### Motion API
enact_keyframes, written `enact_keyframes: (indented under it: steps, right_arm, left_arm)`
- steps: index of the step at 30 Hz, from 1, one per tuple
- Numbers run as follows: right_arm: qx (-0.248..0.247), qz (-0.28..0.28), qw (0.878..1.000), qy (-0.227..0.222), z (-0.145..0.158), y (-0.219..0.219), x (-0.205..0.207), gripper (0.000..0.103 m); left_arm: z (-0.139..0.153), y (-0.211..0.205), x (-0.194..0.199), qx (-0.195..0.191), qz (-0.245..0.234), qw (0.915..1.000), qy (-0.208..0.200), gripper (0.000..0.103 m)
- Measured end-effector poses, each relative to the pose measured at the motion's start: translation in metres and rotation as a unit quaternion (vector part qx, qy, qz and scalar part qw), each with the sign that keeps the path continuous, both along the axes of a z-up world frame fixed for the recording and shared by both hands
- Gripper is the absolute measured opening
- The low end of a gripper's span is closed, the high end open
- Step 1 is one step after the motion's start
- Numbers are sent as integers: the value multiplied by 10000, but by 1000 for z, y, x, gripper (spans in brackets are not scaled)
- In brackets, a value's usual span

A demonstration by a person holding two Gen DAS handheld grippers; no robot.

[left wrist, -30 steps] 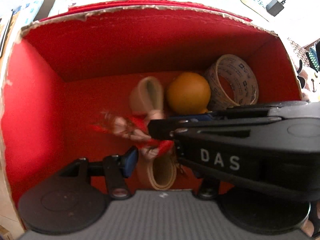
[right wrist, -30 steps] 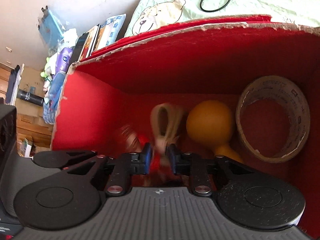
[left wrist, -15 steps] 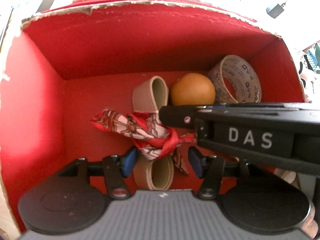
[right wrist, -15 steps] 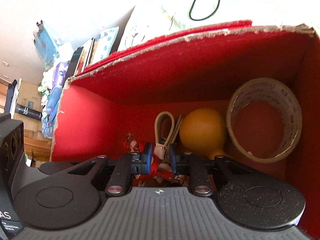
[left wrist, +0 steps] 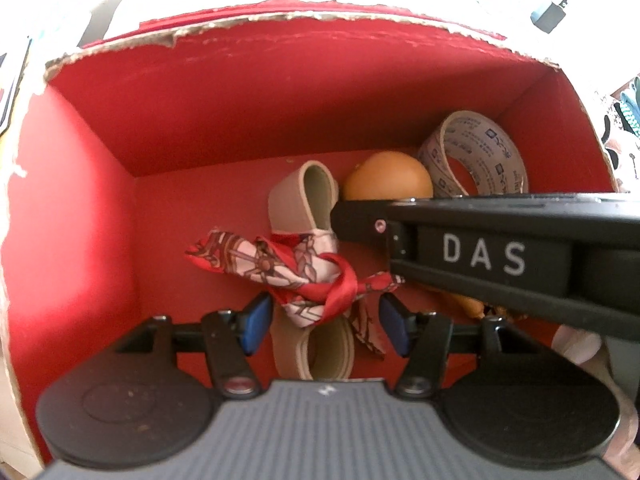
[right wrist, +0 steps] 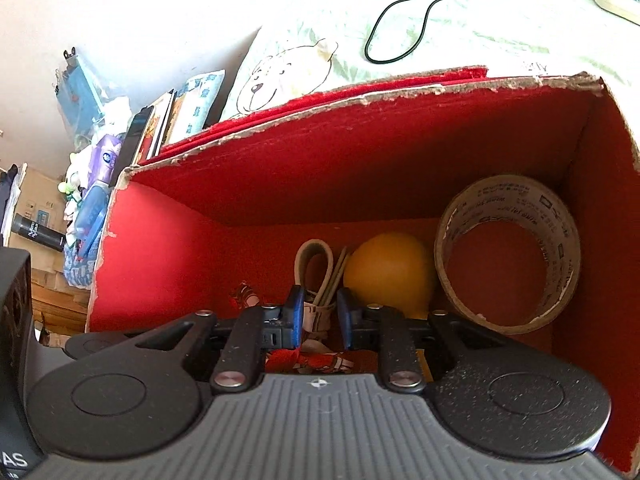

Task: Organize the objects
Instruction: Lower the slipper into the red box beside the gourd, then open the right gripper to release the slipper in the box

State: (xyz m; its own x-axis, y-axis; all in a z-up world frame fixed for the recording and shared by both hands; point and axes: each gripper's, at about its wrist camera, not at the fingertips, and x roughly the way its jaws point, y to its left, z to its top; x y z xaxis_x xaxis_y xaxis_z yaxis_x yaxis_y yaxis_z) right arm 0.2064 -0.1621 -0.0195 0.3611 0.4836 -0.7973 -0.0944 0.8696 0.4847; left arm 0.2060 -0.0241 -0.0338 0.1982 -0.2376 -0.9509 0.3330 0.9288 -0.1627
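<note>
Left wrist view showed a beige belt (left wrist: 301, 200), tied round its middle with a red patterned scarf (left wrist: 304, 270), lying on the floor of a red box (left wrist: 80, 240), its loops pointing toward the far wall and back toward the camera. Just beside it sat an orange ball (left wrist: 388, 176), and next to that a roll of printed tape (left wrist: 476, 152) leaned in the far right corner. The left gripper (left wrist: 324, 322) hung above the near loop with its blue pads spread wide on either side of the scarf, gripping nothing. The right gripper (right wrist: 318, 318), seen from its own camera, had its pads drawn near together around the scarf-wrapped part of the belt; whether they pinched it or had let go could not be told, as a narrow gap showed on each side. Its black body crossed the left view from the right, above the ball.

Three things appeared to be packed, so the job looked well advanced. Outside the box a pale bedsheet (right wrist: 460, 40) carried a black cable (right wrist: 404, 20), and books (right wrist: 160, 120) stood stacked at the left; whether any of these were meant for the box could not be judged.
</note>
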Motion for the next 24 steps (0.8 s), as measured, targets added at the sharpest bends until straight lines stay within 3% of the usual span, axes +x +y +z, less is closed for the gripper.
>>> enact_keyframes:
  steps: [24]
  right_arm:
    - [210, -234, 9993, -187, 1, -1, -7, 23]
  left_arm:
    - [-3, -10, -4, 688, 184, 9968, -372, 68]
